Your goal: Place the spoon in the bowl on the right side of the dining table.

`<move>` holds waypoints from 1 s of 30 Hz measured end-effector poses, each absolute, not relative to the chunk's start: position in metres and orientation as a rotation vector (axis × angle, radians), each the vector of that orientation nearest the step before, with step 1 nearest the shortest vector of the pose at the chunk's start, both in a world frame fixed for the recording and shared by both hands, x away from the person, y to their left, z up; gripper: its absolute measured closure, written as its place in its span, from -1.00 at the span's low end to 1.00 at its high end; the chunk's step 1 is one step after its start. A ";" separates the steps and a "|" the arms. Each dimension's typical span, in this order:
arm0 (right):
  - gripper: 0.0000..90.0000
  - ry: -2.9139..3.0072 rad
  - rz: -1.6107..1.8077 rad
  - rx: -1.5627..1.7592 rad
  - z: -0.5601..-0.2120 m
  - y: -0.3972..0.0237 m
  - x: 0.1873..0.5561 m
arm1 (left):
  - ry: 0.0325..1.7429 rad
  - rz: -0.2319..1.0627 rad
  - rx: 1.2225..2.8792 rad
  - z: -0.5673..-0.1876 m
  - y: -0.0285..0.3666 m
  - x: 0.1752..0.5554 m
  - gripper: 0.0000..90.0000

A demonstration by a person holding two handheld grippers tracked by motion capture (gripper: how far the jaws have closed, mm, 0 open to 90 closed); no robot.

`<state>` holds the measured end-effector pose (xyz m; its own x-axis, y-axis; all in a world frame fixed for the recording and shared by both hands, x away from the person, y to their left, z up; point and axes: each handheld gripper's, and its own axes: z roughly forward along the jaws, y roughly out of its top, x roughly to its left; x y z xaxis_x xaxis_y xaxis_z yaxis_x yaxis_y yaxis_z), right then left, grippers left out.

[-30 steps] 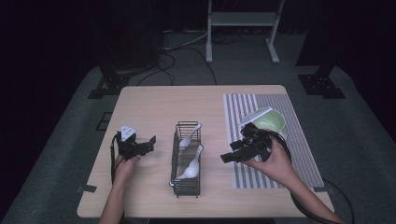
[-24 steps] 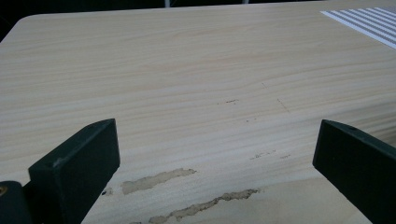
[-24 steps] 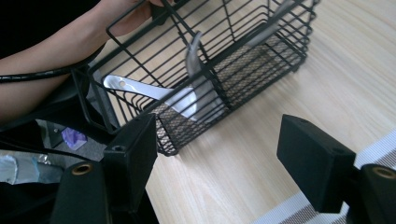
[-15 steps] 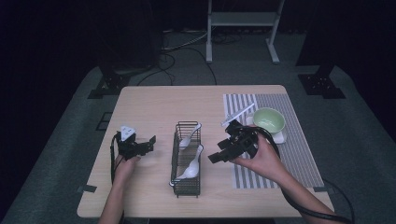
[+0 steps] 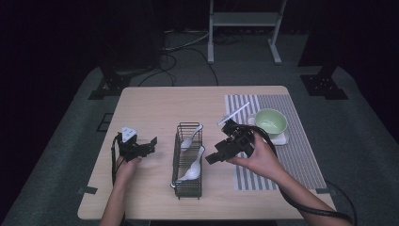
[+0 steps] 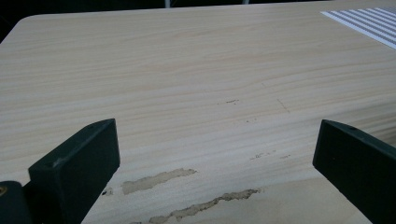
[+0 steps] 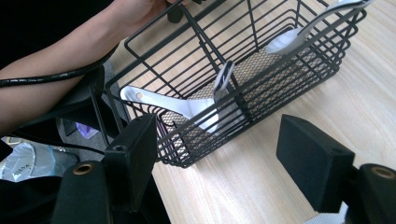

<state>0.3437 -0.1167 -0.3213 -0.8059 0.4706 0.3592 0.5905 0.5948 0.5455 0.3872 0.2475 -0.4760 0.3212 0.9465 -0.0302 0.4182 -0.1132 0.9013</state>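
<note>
A black wire basket [image 5: 188,184] stands at the table's middle with two white spoons [image 5: 193,169] lying in it. My right gripper [image 5: 215,153] hovers just right of the basket, open and empty, its jaws pointing at it. In the right gripper view the basket [image 7: 261,81] and a white spoon [image 7: 187,108] lie straight ahead of my open right gripper [image 7: 224,154]. My left gripper [image 5: 149,147] rests on the table left of the basket, open with nothing between its jaws. The left gripper view has my left gripper [image 6: 215,154] over bare wood.
A green bowl [image 5: 270,122] sits on a white saucer on the striped placemat [image 5: 301,155] at the right. A thin white stick [image 5: 234,114] lies across the mat's left edge. The wooden table [image 5: 155,106] ends close behind the left hand.
My right gripper has moved left, away from the green bowl on the mat and up to the basket. The left gripper has stayed where it was.
</note>
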 end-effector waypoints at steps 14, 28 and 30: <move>-0.34 -2.667 -0.951 -0.873 -0.320 -0.096 0.351 | 1.239 0.745 1.701 -0.476 0.247 0.387 -1.00; -0.23 -2.670 -0.919 -0.883 -0.320 -0.086 0.358 | 1.239 0.745 1.702 -0.476 0.247 0.387 -1.00; -0.19 -2.673 -0.917 -0.885 -0.319 -0.086 0.358 | 1.239 0.745 1.702 -0.476 0.247 0.387 -1.00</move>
